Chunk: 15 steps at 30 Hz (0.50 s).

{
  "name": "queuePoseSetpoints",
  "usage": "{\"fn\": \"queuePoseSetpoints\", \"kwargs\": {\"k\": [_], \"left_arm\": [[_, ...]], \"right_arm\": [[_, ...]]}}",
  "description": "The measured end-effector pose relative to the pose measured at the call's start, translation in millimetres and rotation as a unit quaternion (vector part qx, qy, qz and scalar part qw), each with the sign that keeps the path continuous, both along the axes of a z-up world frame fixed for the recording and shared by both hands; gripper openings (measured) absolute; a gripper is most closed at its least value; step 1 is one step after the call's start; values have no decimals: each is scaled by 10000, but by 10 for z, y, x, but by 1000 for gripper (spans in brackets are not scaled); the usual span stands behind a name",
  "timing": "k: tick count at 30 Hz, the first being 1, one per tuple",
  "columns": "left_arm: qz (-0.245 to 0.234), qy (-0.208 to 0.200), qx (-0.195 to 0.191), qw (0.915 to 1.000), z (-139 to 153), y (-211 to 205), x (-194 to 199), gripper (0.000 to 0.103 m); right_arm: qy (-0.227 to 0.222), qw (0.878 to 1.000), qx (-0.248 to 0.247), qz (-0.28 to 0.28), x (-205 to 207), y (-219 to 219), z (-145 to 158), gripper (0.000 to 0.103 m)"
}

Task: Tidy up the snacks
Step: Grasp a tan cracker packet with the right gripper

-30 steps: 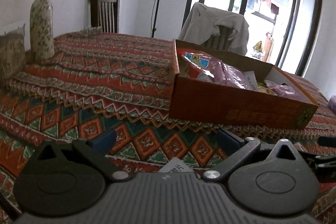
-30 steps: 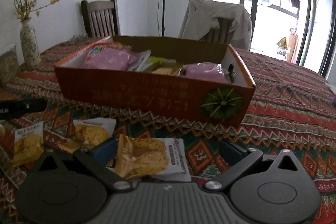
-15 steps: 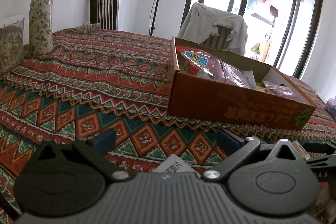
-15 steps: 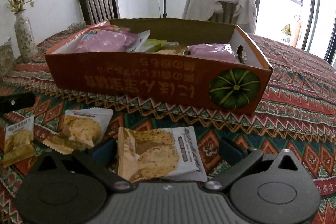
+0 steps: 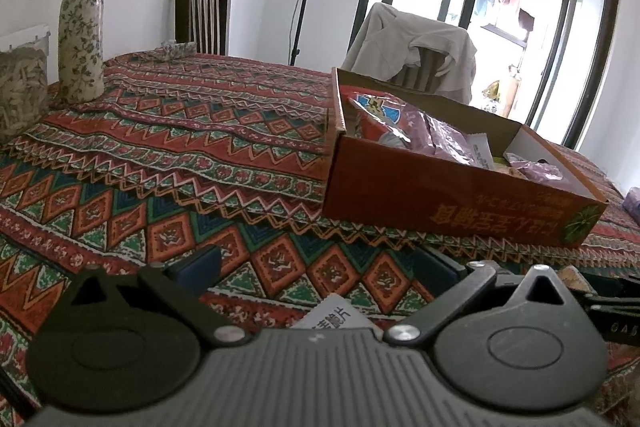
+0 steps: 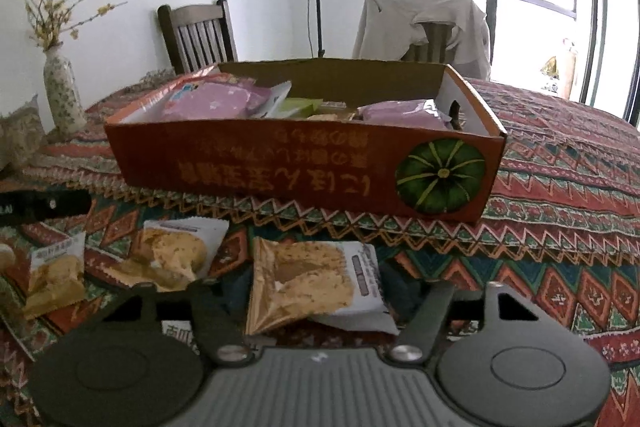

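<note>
- since the earlier frame our right gripper has just been closing its jaws, and the cracker packet that lay flat between wide-spread fingers now sits pinched between them, its left edge tipped up off the cloth.
- in the right wrist view that packet is at 6 o'clock, just in front of the orange cardboard box, which fills the middle of the view.
- two more cracker packets lie on the tablecloth toward 8 o'clock: one just beside the pinched packet, the other farther left.
- the box already holds pink snack bags, a green pack and other wrappers; a green pumpkin is printed at its right end.
- our left gripper hangs over the cloth with its jaws spread and nothing between the pads; a white packet corner peeks out at 6 o'clock beneath it.
- in the left wrist view the box lies toward 3 o'clock.
- farther out, a flowered vase with yellow sprigs stands at 10 o'clock, a wooden chair at 11, and a chair draped with a pale jacket at 1 o'clock before the glass doors.
</note>
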<state>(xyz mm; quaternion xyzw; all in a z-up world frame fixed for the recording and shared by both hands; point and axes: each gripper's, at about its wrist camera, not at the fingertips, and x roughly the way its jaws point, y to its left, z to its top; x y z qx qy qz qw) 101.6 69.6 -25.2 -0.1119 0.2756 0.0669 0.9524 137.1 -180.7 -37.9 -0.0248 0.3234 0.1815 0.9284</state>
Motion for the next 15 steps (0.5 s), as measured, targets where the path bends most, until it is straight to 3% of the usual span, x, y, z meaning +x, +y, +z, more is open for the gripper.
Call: {"fn": "queuePoseSetpoints", "kwargs": {"k": [10,15], "left_arm": [[120,126,212,9996,18,-50,13,103],[189,533,263,9981,82,-190,3,103]], "right_arm": [[-276,9984,408,-268,-58,-150,45,55],[-266,9980,497,-300,-45,-181,45,56]]}}
